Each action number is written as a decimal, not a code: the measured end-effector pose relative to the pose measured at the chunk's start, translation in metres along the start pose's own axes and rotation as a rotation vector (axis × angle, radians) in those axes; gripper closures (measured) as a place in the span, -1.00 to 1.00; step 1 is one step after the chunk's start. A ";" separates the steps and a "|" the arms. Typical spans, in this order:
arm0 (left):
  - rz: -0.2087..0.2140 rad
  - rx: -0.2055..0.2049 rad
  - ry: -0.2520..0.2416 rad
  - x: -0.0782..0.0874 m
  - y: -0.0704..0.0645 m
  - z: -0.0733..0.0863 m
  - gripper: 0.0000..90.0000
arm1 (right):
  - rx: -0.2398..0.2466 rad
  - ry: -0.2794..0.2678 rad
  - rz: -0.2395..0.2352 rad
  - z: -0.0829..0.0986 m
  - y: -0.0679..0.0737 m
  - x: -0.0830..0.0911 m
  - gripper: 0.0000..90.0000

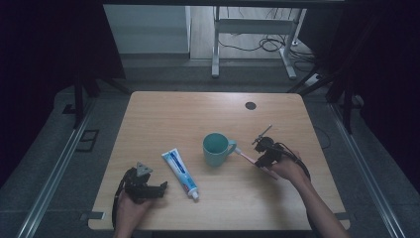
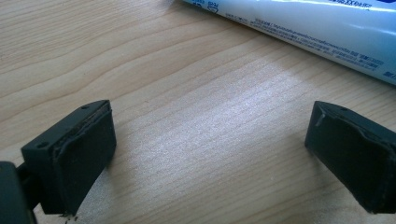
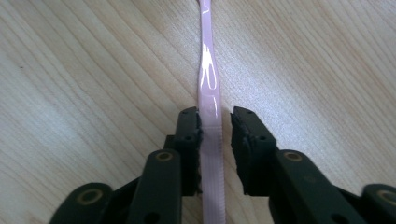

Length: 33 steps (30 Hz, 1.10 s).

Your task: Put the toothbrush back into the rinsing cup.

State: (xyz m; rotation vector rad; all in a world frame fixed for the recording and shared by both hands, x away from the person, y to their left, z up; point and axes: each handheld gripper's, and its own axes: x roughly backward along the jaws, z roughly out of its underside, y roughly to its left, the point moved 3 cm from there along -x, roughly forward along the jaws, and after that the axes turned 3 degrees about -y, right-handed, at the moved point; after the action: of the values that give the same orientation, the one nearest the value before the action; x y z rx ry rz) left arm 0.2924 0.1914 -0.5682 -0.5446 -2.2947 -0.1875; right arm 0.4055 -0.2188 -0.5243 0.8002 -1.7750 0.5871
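Three things lay on the pale wooden table [image 1: 163,111], and going left to right, the left gripper [image 1: 148,187] rested low with its jaws wide apart and empty, just short of the blue-and-white toothpaste tube [image 1: 180,172], which lay flat and untouched. Beyond it the teal ceramic mug [image 1: 216,148] stood upright with nothing visibly in it. On the right, the right gripper [image 3: 215,135] straddled the pink plastic toothbrush [image 3: 209,100], its jaws nearly together but with a gap on one side, so a firm grasp and any lift seemingly remained undone.
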 end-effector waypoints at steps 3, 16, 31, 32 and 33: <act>0.001 -0.001 0.000 0.000 0.000 0.000 -0.96 | 0.007 0.033 0.001 -0.005 0.001 -0.003 0.66; 0.002 -0.001 0.000 0.000 0.000 0.000 -0.96 | -0.006 0.108 0.002 -0.013 0.003 -0.010 0.74; 0.002 -0.001 0.000 0.000 0.000 0.000 -0.96 | -0.036 -0.007 0.003 -0.003 -0.001 0.006 0.74; 0.002 -0.001 0.000 0.000 0.000 0.000 -0.96 | -0.037 -0.011 -0.001 -0.003 -0.001 0.006 0.74; 0.002 -0.002 0.000 0.000 0.000 0.000 -0.96 | -0.037 -0.017 -0.002 -0.003 -0.001 0.007 0.74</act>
State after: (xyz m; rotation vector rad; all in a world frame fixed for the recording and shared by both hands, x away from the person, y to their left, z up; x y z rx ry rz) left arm 0.2928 0.1911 -0.5682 -0.5478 -2.2942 -0.1887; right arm 0.4066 -0.2194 -0.5169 0.7834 -1.7955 0.5454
